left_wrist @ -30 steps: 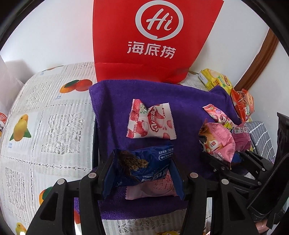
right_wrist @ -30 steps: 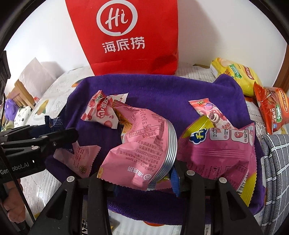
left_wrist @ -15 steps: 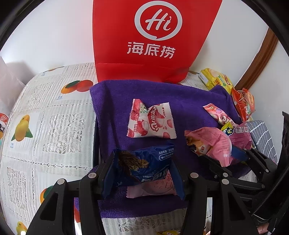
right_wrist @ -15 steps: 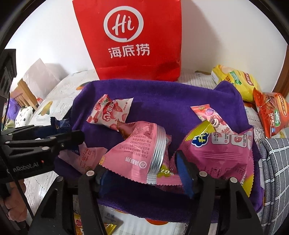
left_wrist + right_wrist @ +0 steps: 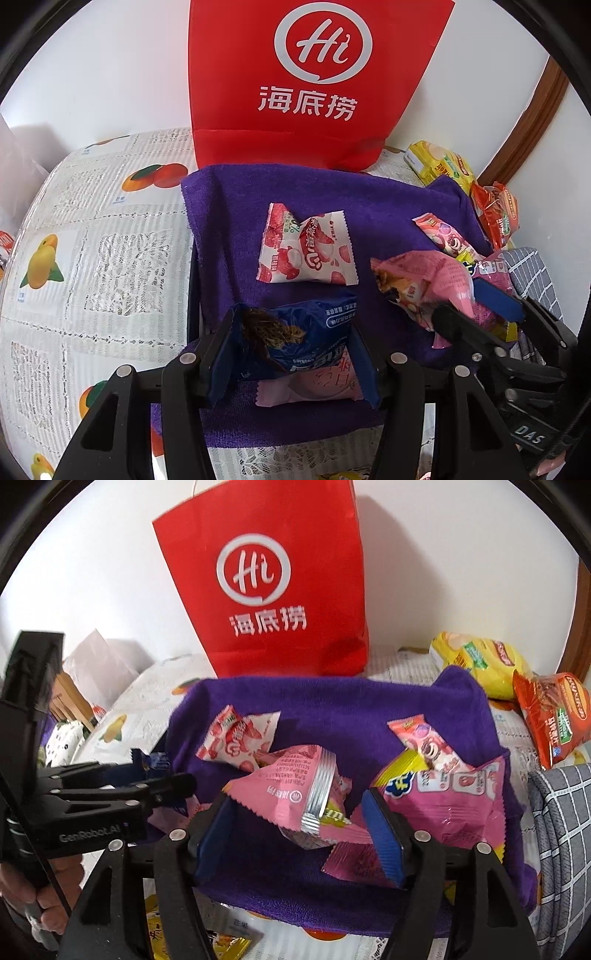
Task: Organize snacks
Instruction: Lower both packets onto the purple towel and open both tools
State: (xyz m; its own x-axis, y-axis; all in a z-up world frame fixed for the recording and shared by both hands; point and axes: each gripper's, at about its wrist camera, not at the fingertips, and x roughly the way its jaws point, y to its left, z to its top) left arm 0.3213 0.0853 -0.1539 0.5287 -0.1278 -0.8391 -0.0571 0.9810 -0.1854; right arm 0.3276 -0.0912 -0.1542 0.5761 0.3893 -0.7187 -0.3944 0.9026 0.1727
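Left wrist view: we clamp our left gripper (image 5: 291, 354) jaws on the blue cookie packet (image 5: 303, 332), low centre; our right gripper (image 5: 299, 834) jaws have just been opening, and the pink snack packet (image 5: 291, 786) lies loose between them on the purple towel (image 5: 343, 701).

A red paper bag (image 5: 306, 85) printed with a white "Hi" logo stands against a white wall (image 5: 461, 554), behind a purple towel (image 5: 332, 192) spread over a fruit-patterned lace tablecloth (image 5: 92, 240); a grey checked cloth (image 5: 565, 812) lies alongside.
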